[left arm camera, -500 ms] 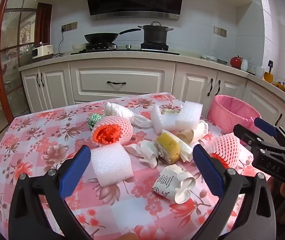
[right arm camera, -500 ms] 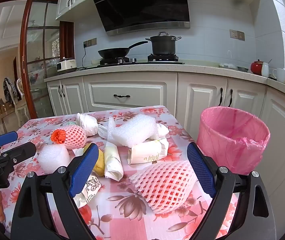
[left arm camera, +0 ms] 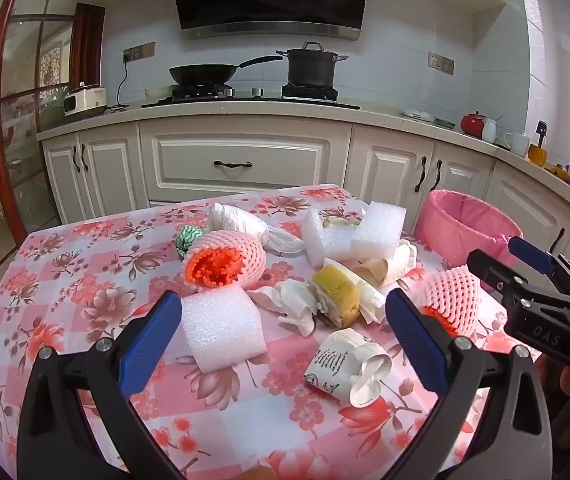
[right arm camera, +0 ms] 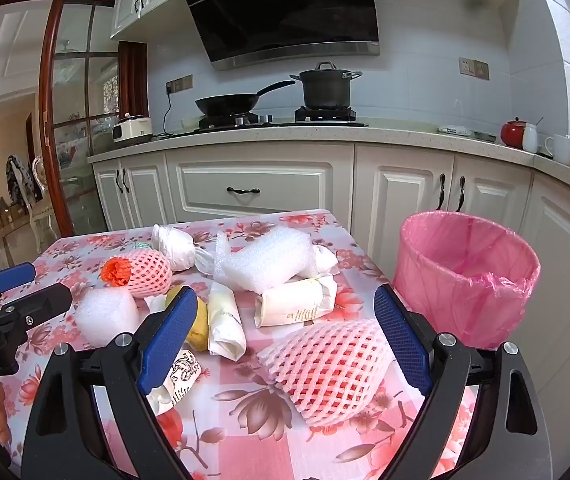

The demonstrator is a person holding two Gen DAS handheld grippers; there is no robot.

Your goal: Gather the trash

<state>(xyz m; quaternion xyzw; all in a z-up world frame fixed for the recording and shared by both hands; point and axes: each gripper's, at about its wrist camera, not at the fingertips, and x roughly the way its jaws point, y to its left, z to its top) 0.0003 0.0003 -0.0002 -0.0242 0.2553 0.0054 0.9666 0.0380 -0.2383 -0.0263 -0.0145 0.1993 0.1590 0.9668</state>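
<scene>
Kitchen cabinets and a stove backed the floral worktop [right arm camera: 245, 412], where the trash lay heaped within reach of both tools. By my judgement the pink-lined bin [right arm camera: 465, 276] stood off the worktop's far-right corner for quick drops. The right tool [right arm camera: 285, 344] gaped empty, a pink foam net [right arm camera: 325, 368] between its fingers. The left tool [left arm camera: 285, 344] also gaped empty, a white foam block [left arm camera: 223, 328] just ahead.

The left gripper [left arm camera: 283, 334] hovers above the floral tabletop [left arm camera: 69, 280], jaws spread wide and empty. Between them lie a white foam block [left arm camera: 223, 328] and a crumpled paper cup [left arm camera: 345, 366]. A pink-lined bin [left arm camera: 461, 224] stands beyond the tabletop's right edge.
</scene>
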